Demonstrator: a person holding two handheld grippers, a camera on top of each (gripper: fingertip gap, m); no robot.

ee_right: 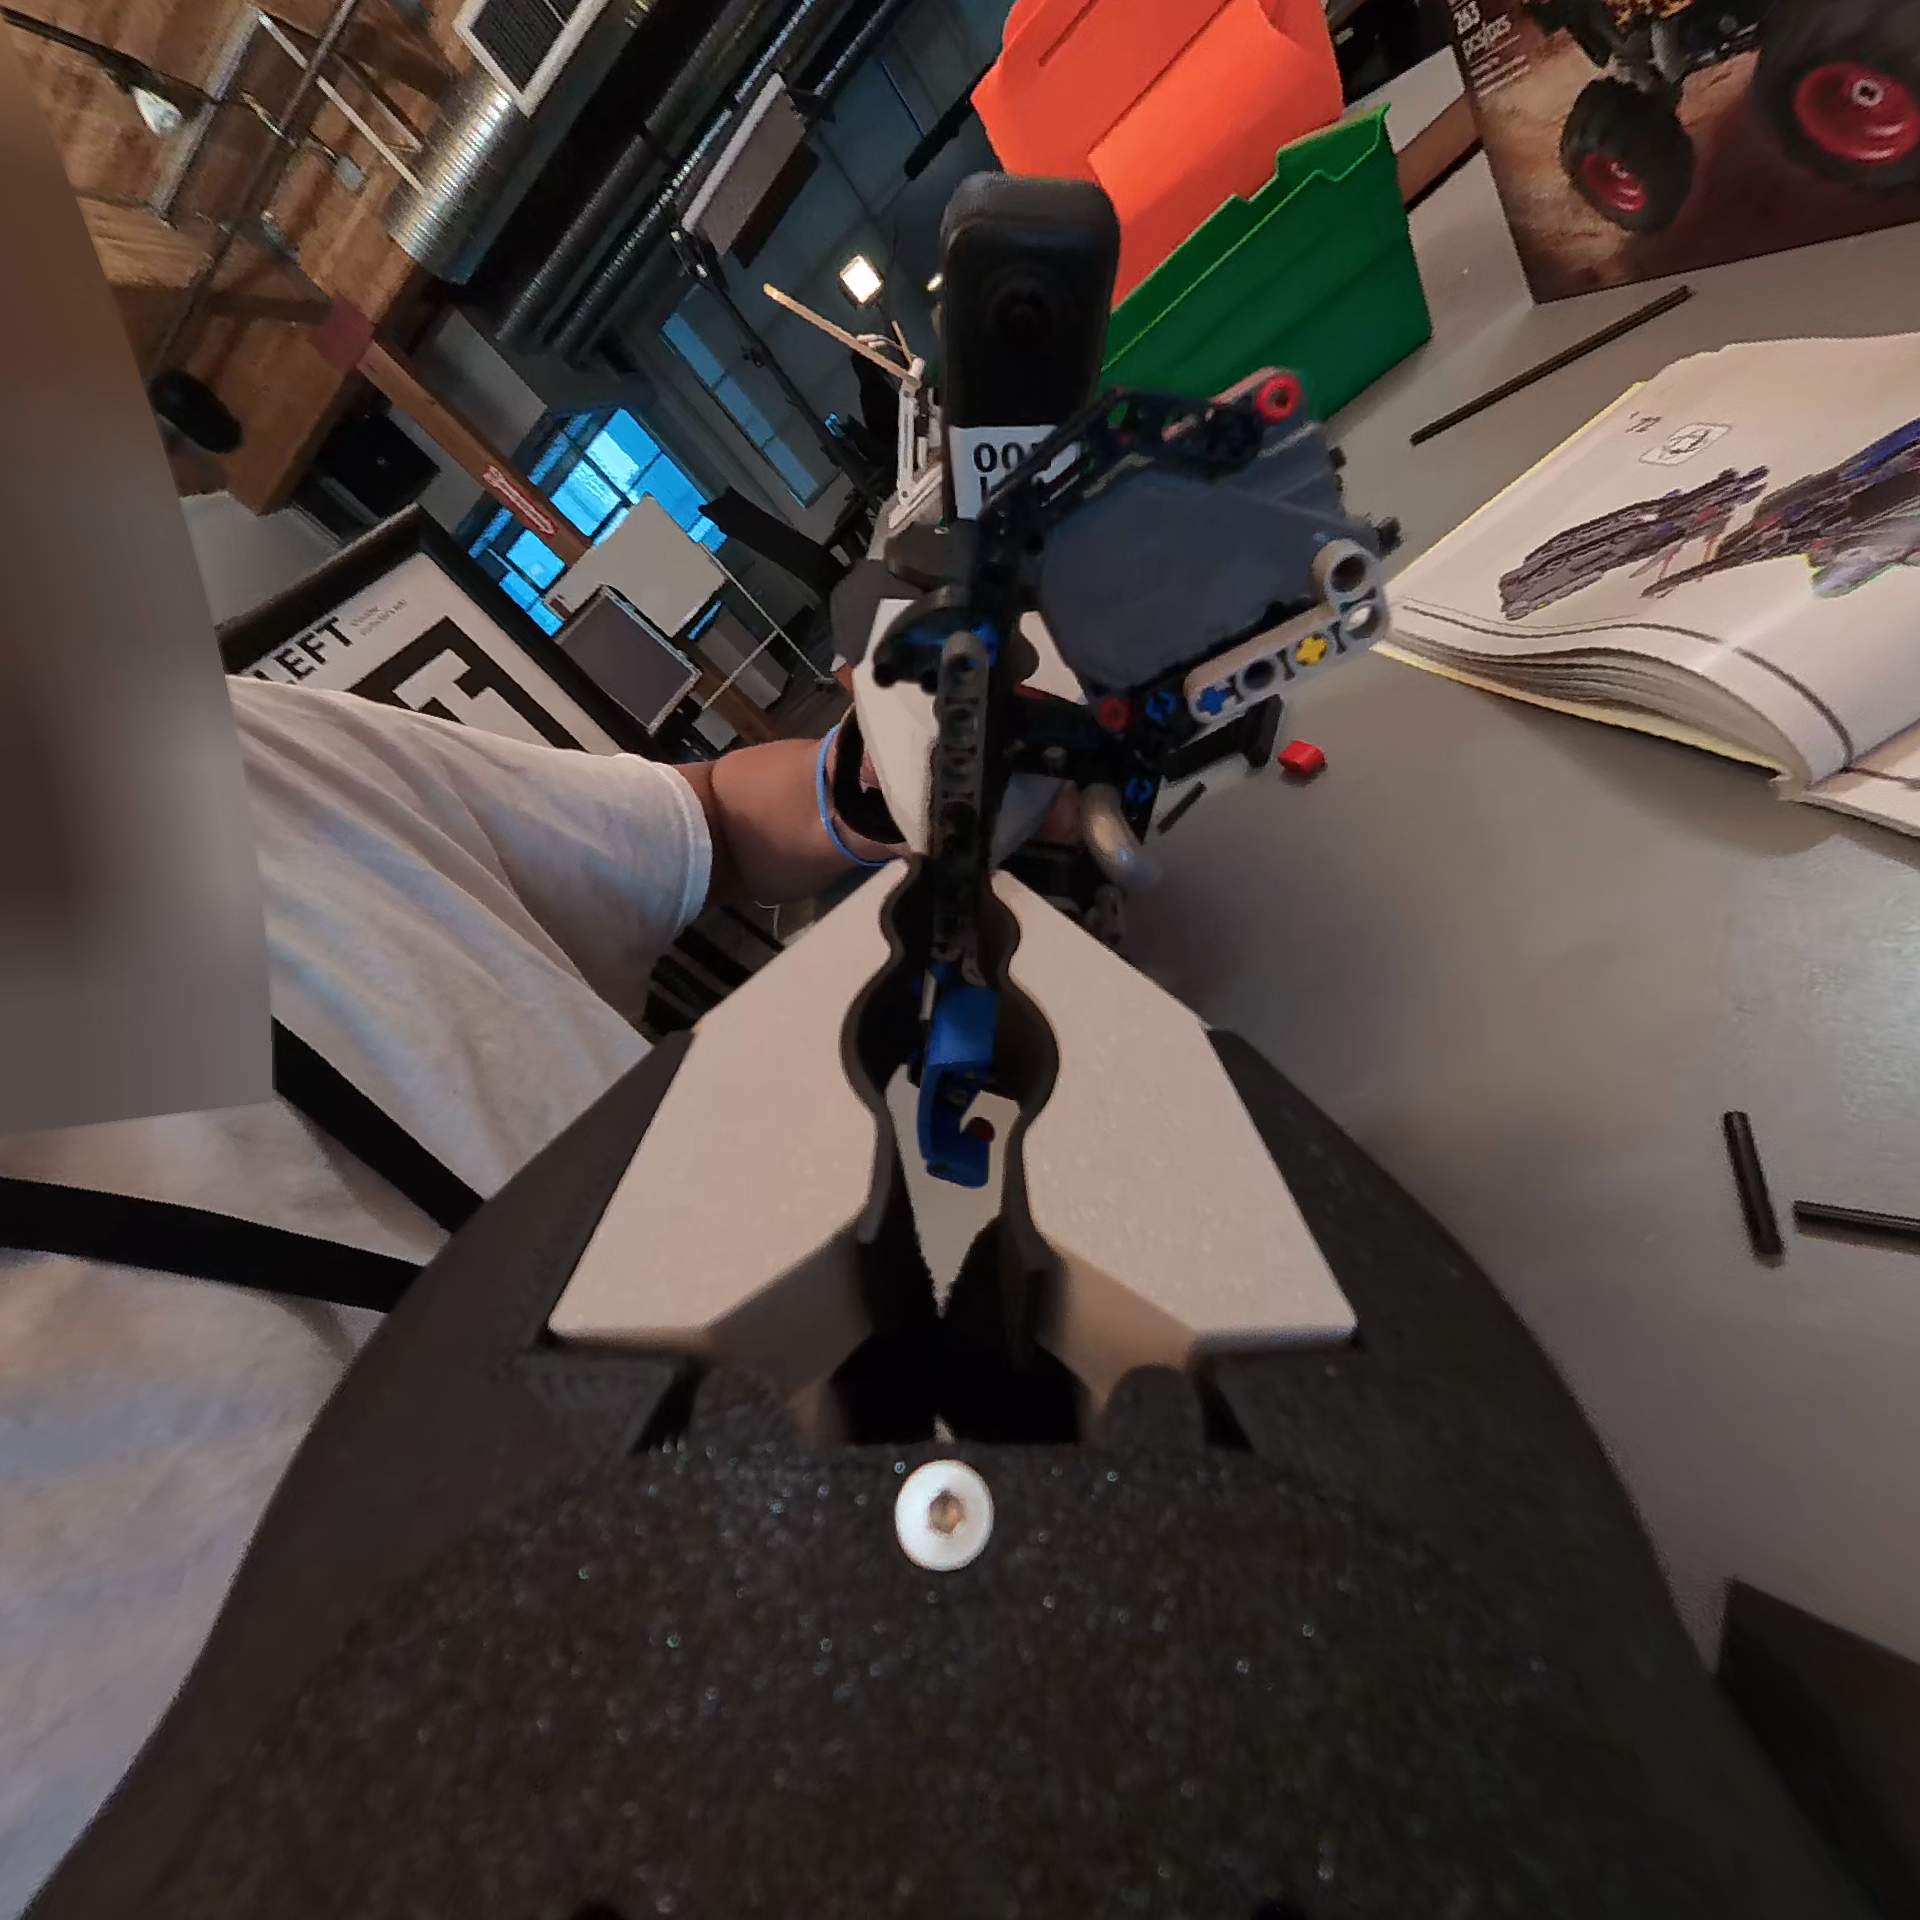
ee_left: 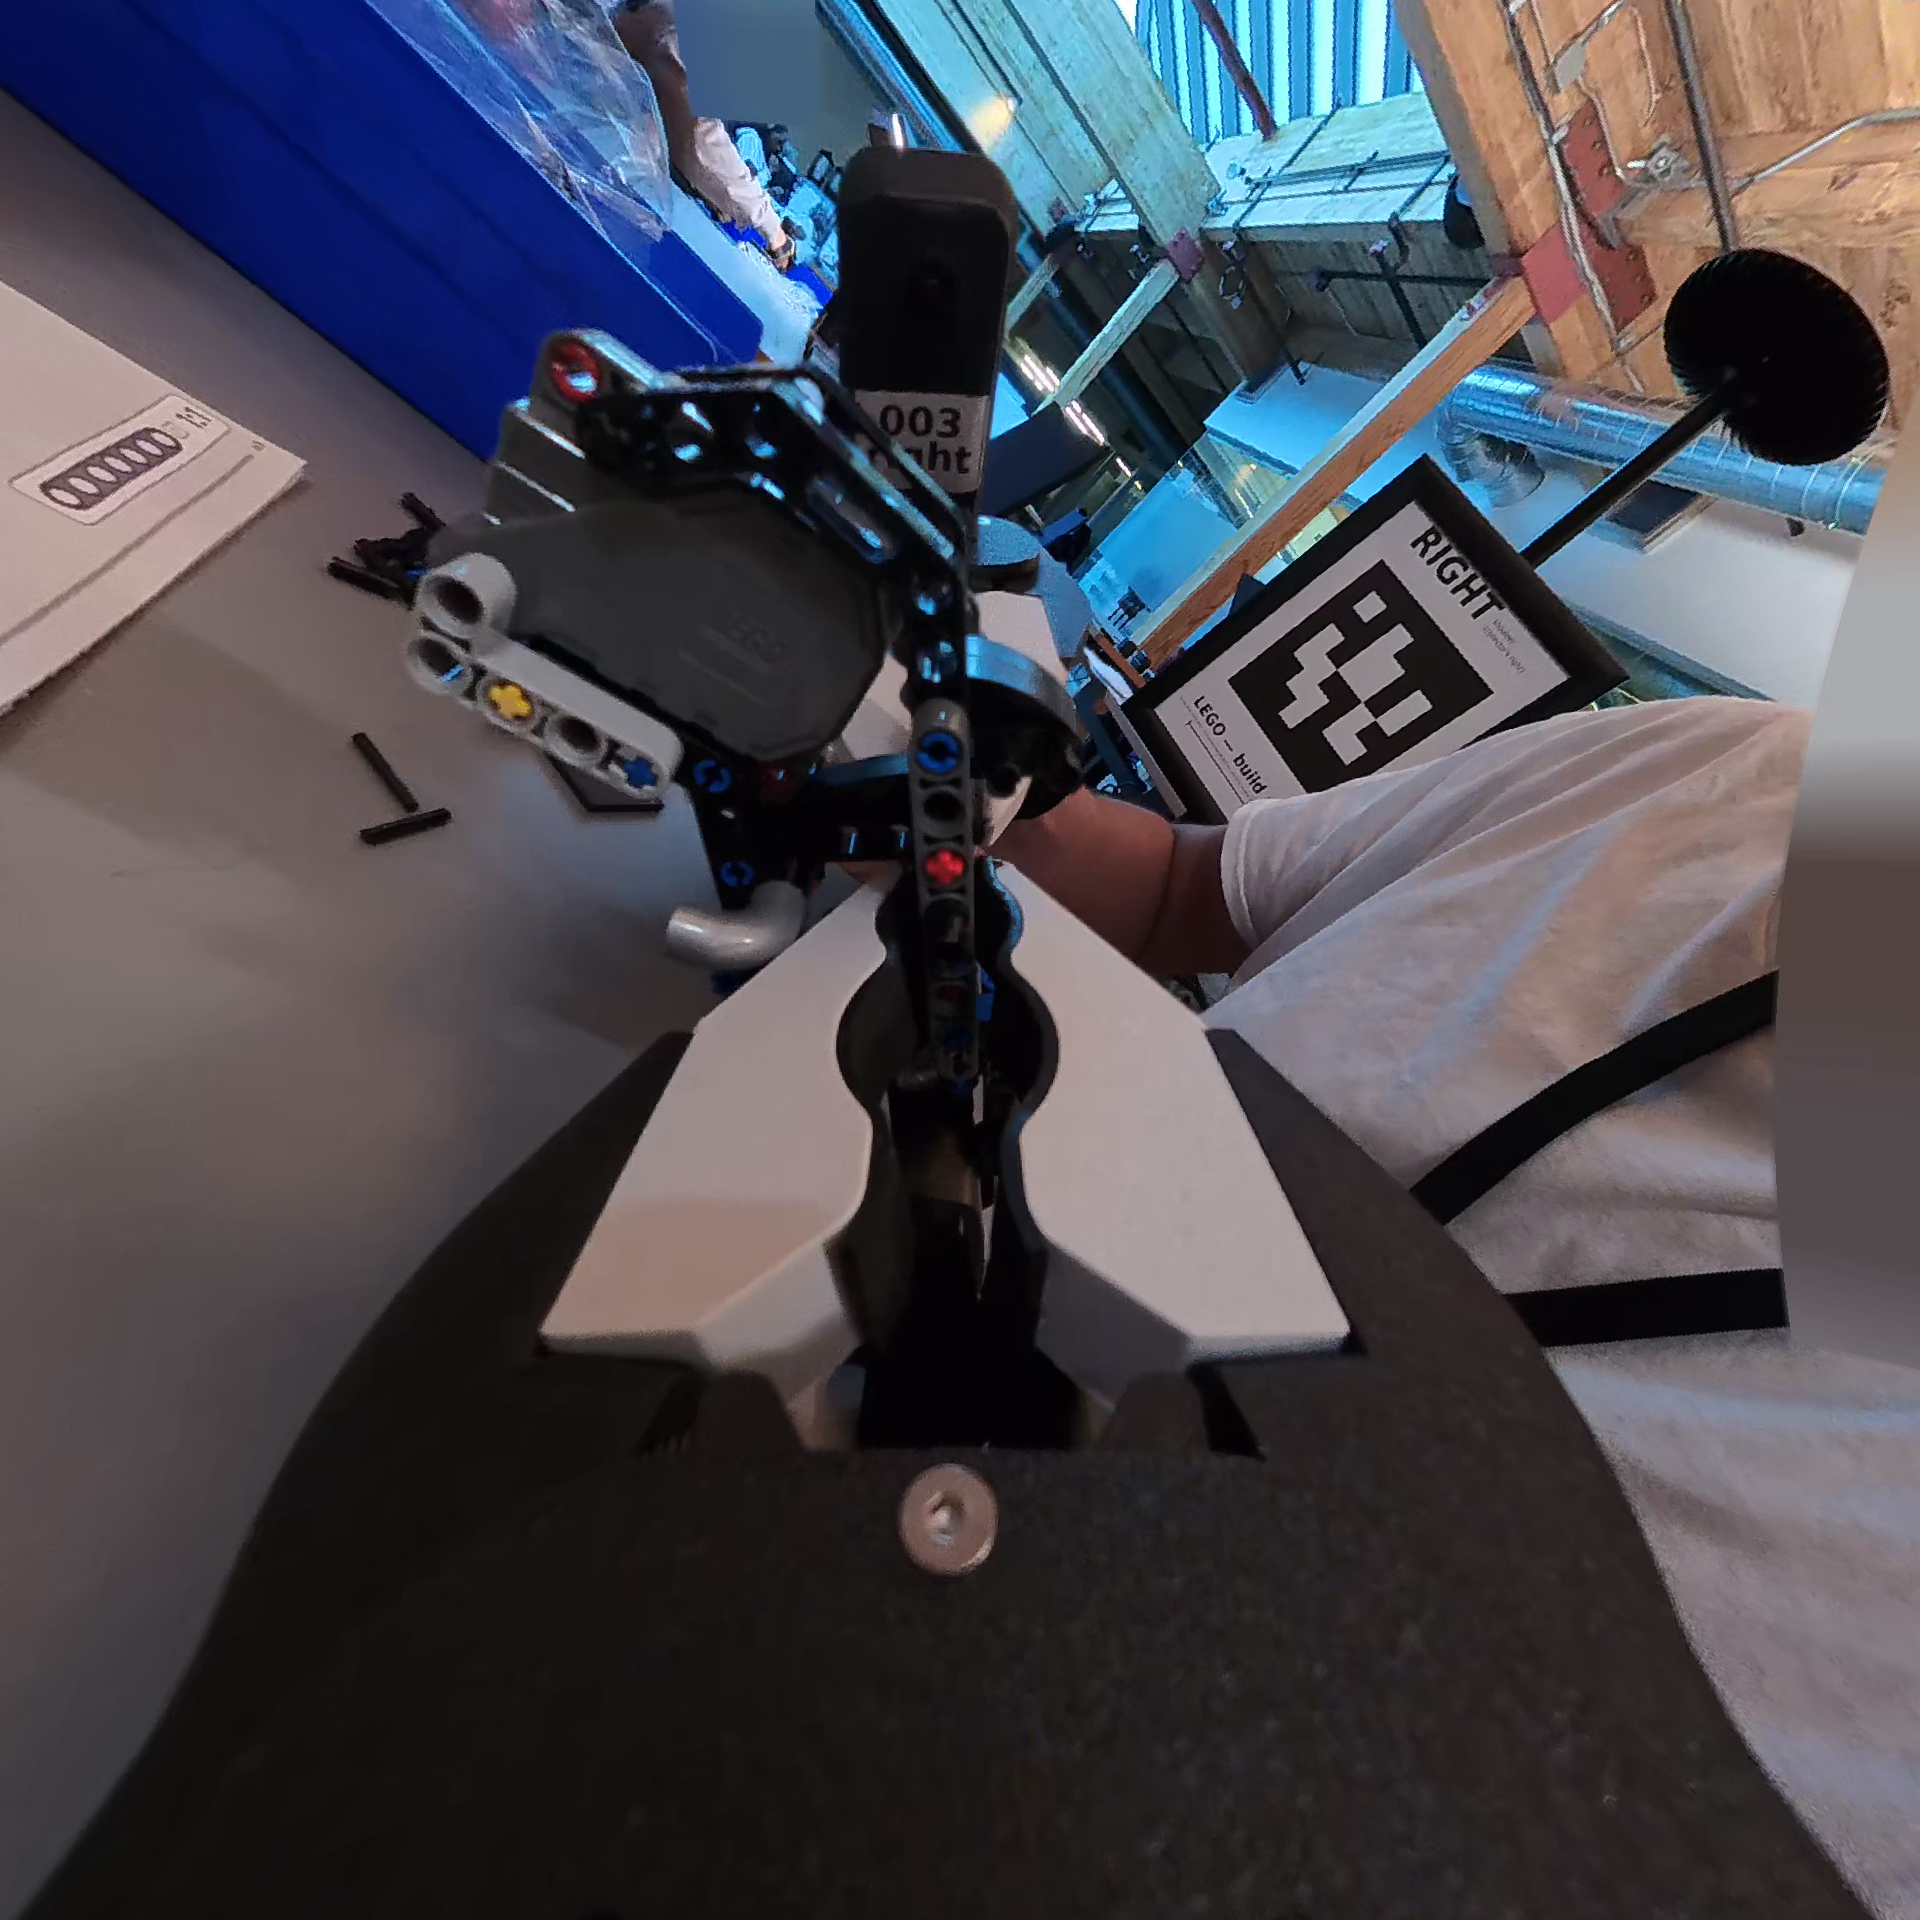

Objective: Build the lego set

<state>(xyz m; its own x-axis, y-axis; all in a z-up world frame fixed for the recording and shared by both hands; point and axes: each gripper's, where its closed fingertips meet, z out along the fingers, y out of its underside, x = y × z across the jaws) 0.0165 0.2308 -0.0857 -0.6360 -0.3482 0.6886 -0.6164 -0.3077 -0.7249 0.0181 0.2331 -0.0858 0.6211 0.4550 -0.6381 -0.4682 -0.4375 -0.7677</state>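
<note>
A half-built Lego model (ee_left: 707,623) of black beams, a dark grey motor block and a light grey beam with yellow and blue pins is held in the air above the grey table (ee_left: 208,1039). My left gripper (ee_left: 940,914) is shut on one end of its black beam frame. My right gripper (ee_right: 951,914) is shut on the other end of the model (ee_right: 1174,582), with a blue piece (ee_right: 956,1081) between its white fingers (ee_right: 1122,1091). The two grippers face each other across the model; each shows in the other's view.
Loose black pins and axles (ee_left: 390,790) lie on the table, others at the right (ee_right: 1756,1184). An open instruction booklet (ee_right: 1683,623) lies on the right, a sheet (ee_left: 114,488) on the left. A green bin (ee_right: 1288,270), orange box and set box stand behind. A small red piece (ee_right: 1299,758) lies under the model. My two grippers' fingertips are within a few centimetres of each other.
</note>
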